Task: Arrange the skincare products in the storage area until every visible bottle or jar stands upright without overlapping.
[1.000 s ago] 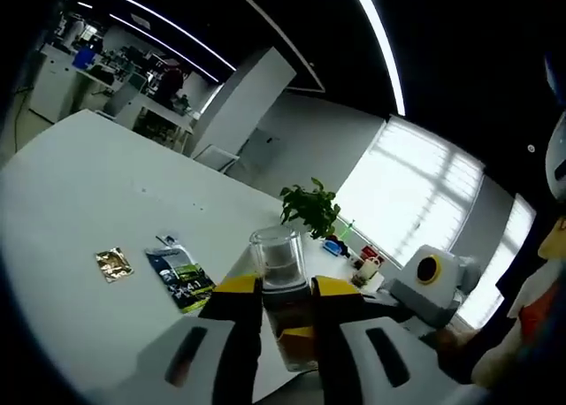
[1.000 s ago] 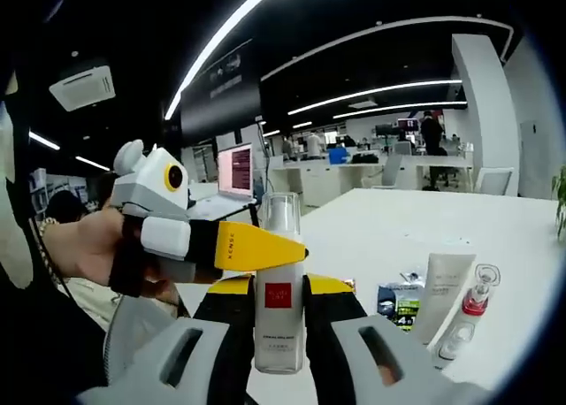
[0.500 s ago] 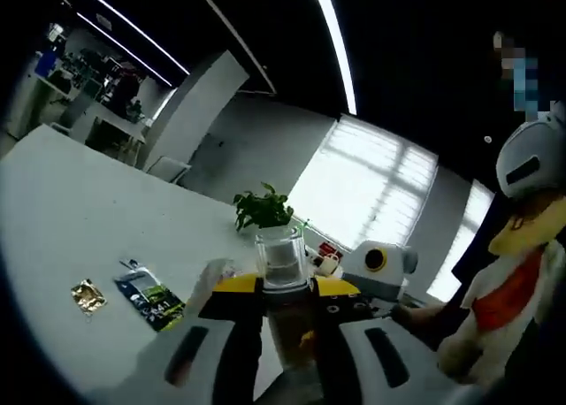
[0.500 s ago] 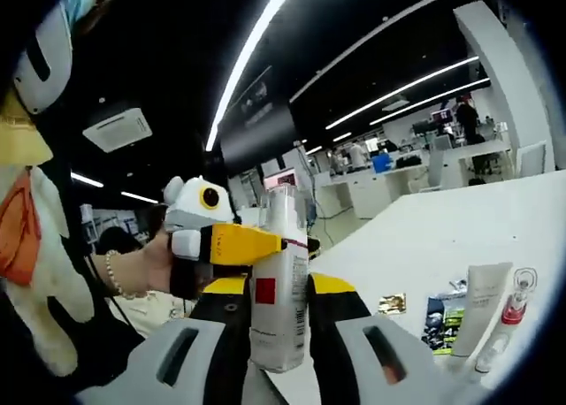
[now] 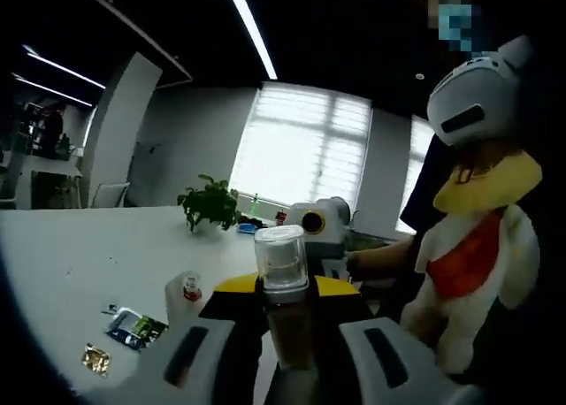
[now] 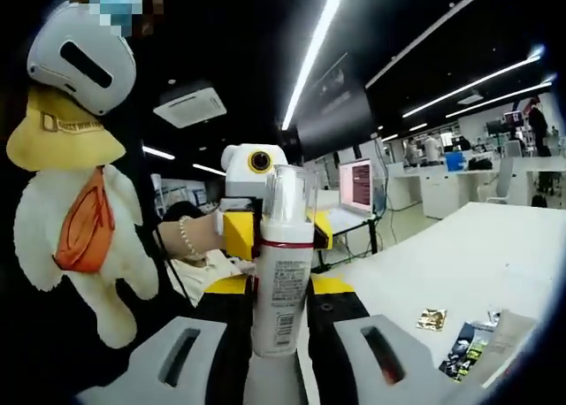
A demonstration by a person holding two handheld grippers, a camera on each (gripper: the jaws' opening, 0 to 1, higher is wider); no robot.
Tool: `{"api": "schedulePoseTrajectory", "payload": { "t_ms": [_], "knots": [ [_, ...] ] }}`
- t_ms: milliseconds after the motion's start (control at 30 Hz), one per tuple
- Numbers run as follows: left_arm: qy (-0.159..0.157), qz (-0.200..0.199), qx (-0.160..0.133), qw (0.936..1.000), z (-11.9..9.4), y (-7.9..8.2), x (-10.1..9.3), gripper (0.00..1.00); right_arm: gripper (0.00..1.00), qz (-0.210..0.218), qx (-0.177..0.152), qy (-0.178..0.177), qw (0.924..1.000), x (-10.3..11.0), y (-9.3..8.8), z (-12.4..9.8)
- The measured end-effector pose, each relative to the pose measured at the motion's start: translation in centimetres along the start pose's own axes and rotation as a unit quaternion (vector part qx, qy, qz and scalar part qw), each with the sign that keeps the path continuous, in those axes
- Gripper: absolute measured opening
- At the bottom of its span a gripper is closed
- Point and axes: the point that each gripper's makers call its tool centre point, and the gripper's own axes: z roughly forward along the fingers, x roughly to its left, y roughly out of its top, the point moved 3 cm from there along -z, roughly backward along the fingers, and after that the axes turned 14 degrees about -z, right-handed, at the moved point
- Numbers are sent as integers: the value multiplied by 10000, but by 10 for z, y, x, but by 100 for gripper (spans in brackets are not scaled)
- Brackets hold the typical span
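— Left gripper [image 5: 285, 290] first: what do we see?
— Clamped on an amber bottle [image 5: 285, 312], clear cap up, above the white table [image 5: 80, 255].
— And our right gripper [image 6: 279, 290]?
— Clamped around a white bottle [image 6: 281, 286], upright, clear-capped.

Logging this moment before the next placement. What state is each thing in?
White pump bottle with clear cap: upright, lifted off the table, clamped by both claws.
Left claw: shut on the bottle under its cap.
Right claw: shut on the bottle's body.
Dark green sachet: lying flat on the white table.
Gold sachet: lying flat.
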Motion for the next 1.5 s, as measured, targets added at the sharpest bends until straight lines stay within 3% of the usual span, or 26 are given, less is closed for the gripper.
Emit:
{"api": "schedulePoseTrajectory", "payload": {
  "t_ms": [200,367,667,833,967,1100,1333,1500],
  "knots": [
    [-67,307,207,9993,3,2,-2,14,20,-68,-89,-144,9998,-1,0,-2],
    [189,616,445,9969,9,2,4,15,20,-204,-54,-473,9987,-9,-3,-7],
    [694,740,205,9946,15,6,10,17,20,-255,-176,-965,9949,-21,-6,-16],
    [749,716,321,9941,16,0,8,17,20,-292,-319,-877,9952,-16,-11,-17],
    [722,833,624,9919,21,-9,4,16,20,-281,-390,-495,9976,-11,-19,-21],
    [712,891,698,9910,27,-11,5,15,20,-347,-354,-335,9982,-12,-21,-26],
    [787,982,867,9883,28,-14,7,15,21,-446,-163,-421,9980,-11,-25,-25],
    [809,1047,1087,9852,30,-25,10,15,21,-590,286,-691,9955,-9,-37,-26]
  ]
}}
